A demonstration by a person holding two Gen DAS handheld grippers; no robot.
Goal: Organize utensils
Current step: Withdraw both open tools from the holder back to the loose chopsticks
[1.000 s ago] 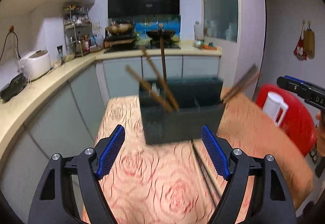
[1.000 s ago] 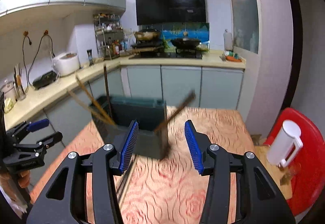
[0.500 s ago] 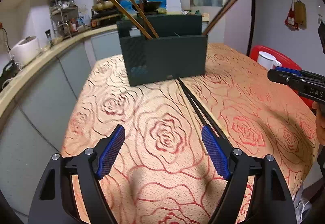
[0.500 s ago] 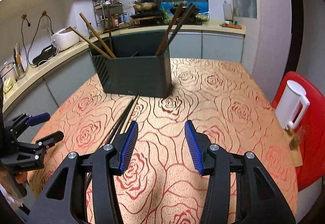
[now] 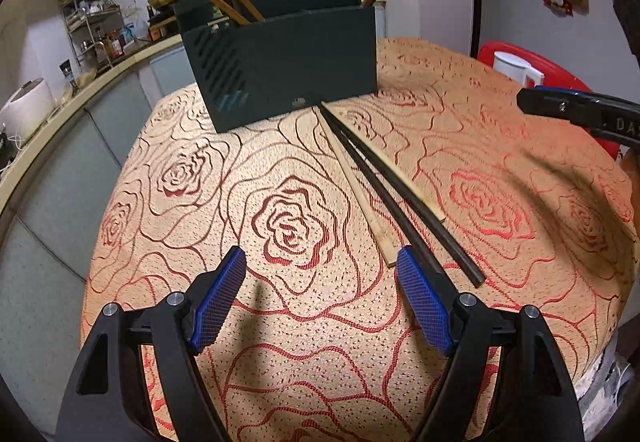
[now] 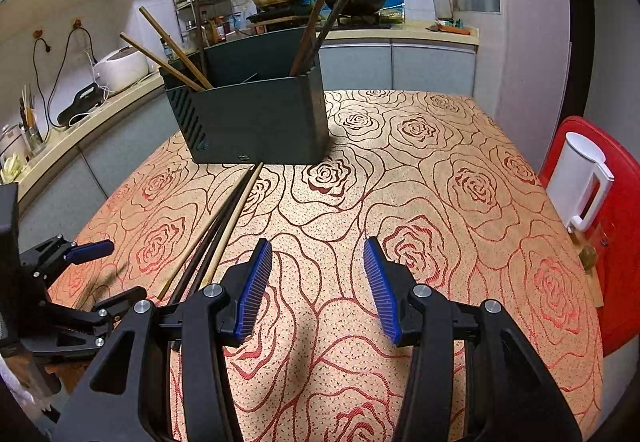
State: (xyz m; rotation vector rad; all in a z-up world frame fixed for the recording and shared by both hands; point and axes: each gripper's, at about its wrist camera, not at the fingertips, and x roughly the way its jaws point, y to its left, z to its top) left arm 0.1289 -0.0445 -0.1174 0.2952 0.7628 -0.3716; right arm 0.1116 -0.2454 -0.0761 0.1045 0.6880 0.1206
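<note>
1. My left gripper hangs spread and empty.
2. My right gripper is likewise apart.
3. Loose chopsticks lie on the table, tips touching the holder.

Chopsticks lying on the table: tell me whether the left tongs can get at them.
Probably yes. The chopsticks lie bare on the tablecloth, just ahead of the open left tongs, nothing covering them; the right tongs hang apart.

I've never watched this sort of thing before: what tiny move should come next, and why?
Probably slide the left tool slightly to its right and lower it over the loose chopsticks on the table. Both tools are open and empty, the left one's right finger already sits beside their near ends, and the dark holder already has other sticks standing in it.
</note>
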